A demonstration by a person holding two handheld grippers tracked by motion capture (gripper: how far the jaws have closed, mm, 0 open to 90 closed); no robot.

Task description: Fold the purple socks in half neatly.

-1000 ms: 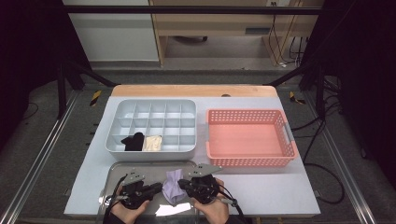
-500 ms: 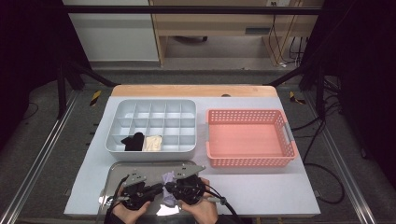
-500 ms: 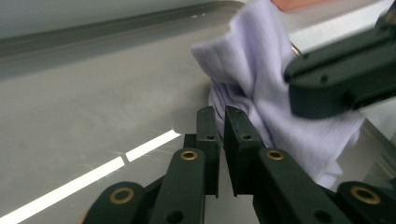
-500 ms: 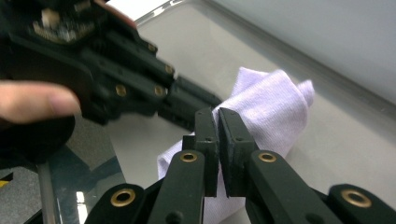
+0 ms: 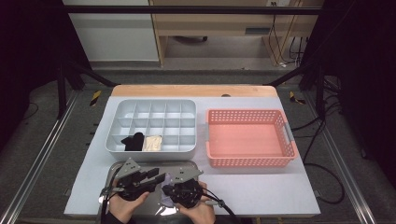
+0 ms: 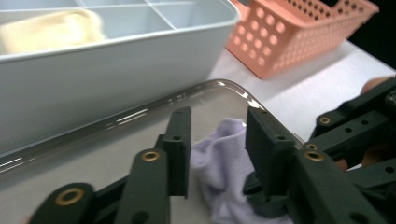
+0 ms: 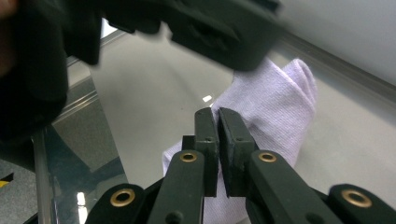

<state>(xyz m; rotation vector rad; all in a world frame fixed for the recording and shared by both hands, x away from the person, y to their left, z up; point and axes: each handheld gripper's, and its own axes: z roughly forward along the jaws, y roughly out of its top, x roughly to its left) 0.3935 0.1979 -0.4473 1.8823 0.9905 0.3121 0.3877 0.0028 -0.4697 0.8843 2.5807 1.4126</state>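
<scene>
Your right gripper (image 7: 214, 122): 2 jaws pinched on lilac sock (image 7: 275, 100), which lies on steel tray (image 6: 116, 154). Your left gripper (image 6: 218, 140): jaws spread, straddling same sock, beside grey organizer (image 5: 187, 149).

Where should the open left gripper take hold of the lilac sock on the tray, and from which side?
Probably the bunched, raised fold of the lilac sock lying between the open left gripper jaws, coming from above. It stands proud of the metal tray, so the jaws can close around it. The right gripper pinches another part.
</scene>
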